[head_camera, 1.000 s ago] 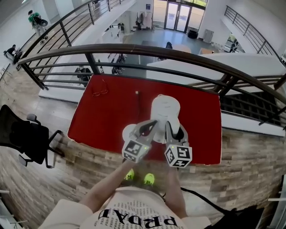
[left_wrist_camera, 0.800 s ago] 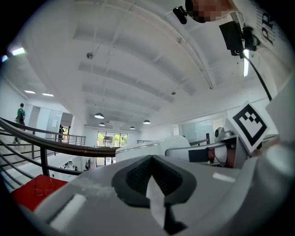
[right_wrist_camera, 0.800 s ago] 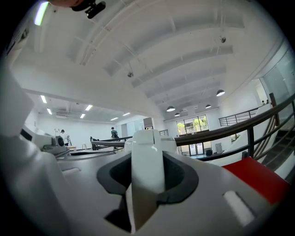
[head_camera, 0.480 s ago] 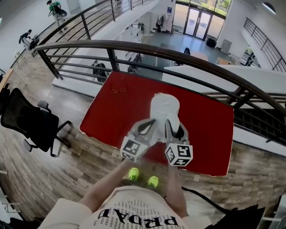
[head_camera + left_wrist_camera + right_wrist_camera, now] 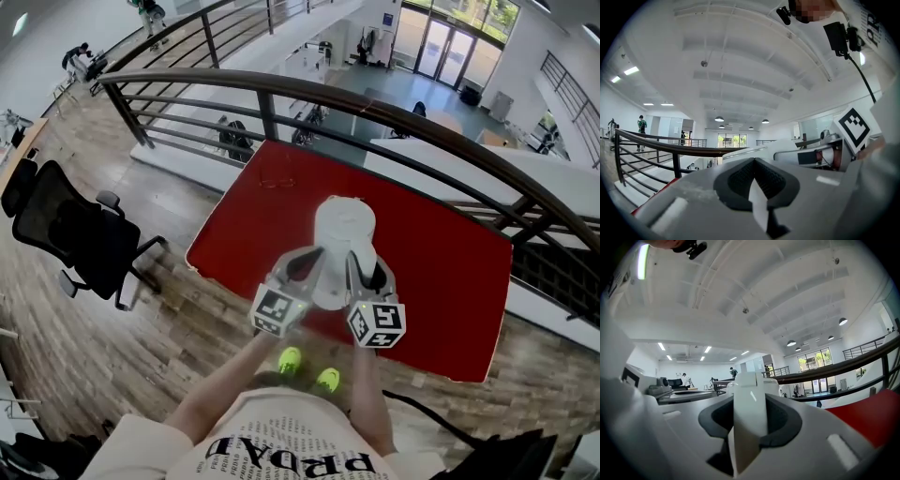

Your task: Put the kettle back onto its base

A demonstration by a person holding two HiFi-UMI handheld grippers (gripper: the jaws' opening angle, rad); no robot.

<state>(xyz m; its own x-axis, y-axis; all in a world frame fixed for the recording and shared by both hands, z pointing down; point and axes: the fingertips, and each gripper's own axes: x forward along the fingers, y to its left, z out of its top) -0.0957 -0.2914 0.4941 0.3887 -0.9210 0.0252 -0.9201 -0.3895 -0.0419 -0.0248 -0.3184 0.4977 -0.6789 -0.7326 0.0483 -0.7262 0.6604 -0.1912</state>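
My right gripper point(image 5: 370, 270) pinches the handle point(image 5: 750, 399) of the kettle point(image 5: 343, 234) and my left gripper point(image 5: 314, 264), closed on a thin white edge point(image 5: 757, 206), steadies it upright

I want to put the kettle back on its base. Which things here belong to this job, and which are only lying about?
For the job: white kettle; right gripper, fingers shut on its handle; left gripper, at the kettle's left side. No base is in view.
Lying about: what seem eyeglasses on the red table; black office chair; railing.
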